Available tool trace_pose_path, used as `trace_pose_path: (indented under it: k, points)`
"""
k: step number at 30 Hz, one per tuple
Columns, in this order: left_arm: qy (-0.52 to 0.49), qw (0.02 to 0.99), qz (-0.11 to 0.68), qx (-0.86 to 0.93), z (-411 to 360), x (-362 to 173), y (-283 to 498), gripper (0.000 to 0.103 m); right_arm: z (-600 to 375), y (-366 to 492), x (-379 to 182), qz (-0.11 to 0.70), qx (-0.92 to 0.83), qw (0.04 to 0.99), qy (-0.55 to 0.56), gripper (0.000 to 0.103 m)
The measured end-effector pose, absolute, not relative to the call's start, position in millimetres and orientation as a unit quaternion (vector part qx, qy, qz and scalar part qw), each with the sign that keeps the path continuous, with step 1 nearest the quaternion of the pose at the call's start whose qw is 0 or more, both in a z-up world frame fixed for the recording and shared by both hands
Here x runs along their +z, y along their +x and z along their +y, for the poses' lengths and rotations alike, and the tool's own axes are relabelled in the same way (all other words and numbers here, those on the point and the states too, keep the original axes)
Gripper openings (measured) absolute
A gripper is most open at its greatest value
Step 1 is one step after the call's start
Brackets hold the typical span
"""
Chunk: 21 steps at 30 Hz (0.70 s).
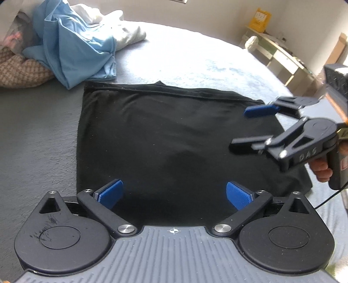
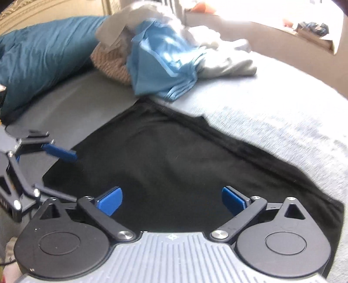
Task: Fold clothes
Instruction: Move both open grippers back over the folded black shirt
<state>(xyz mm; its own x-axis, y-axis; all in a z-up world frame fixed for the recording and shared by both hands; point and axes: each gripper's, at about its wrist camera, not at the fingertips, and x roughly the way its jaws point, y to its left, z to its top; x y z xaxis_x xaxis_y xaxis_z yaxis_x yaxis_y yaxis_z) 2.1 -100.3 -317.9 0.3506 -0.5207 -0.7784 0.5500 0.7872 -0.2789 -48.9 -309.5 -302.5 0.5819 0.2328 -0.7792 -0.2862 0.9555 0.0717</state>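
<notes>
Where cropped, black garment (image 1: 174,135) edge.

We see a grey bed (image 1: 39,135) filling most of both views, with strong daylight washing out its far side. Beyond the bed, a pale wall (image 1: 206,13) rises; a light shelf unit (image 1: 280,56) stands near the bed's far corner.

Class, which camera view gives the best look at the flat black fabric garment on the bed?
The left wrist view: the flat black fabric garment shows nearly whole, with three edges clear. The right wrist view shows the same garment skewed and blurred, its near part hidden by the gripper.
</notes>
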Motion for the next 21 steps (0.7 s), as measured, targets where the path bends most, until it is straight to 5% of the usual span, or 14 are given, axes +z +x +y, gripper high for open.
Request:
trace_pose_path:
  k: [21]
  points:
    - [0.137,0.811,0.548,-0.152,-110,-329,4,0.103,-298,-34,-297,0.446,0.098,0.890,0.010,0.103]
